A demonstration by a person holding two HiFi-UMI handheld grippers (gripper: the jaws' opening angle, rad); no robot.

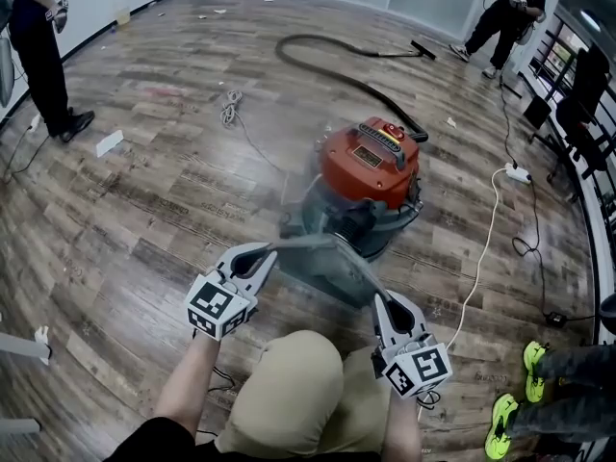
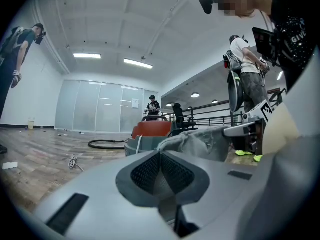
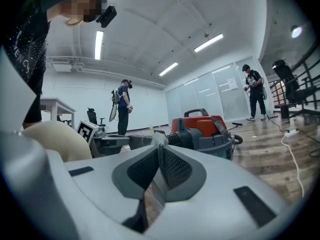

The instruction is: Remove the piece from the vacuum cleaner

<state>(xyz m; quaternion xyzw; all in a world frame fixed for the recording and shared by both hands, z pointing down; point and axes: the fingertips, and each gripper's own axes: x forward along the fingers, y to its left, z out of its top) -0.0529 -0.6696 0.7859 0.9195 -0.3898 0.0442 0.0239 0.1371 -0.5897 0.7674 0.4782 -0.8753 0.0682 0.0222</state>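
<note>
The vacuum cleaner point(image 1: 371, 166) has an orange lid and a grey-green drum, and stands on the wood floor ahead of me. It also shows in the left gripper view point(image 2: 149, 130) and the right gripper view point(image 3: 207, 129). A grey cloth filter piece point(image 1: 322, 256) hangs, blurred, in front of the drum and stretches between both grippers. My left gripper point(image 1: 272, 251) is shut on its left end, where the cloth point(image 2: 200, 141) runs off from the jaw tips. My right gripper point(image 1: 378, 298) is shut on its right end, with a corner of cloth point(image 3: 158, 138) at the tips.
A black hose point(image 1: 327, 61) loops from the vacuum across the floor behind it. A white cable and power strip point(image 1: 518, 173) lie at the right. A cord bundle point(image 1: 229, 110) and a white scrap point(image 1: 109, 142) lie at the left. People stand around the room; green shoes point(image 1: 520, 393) are close at right.
</note>
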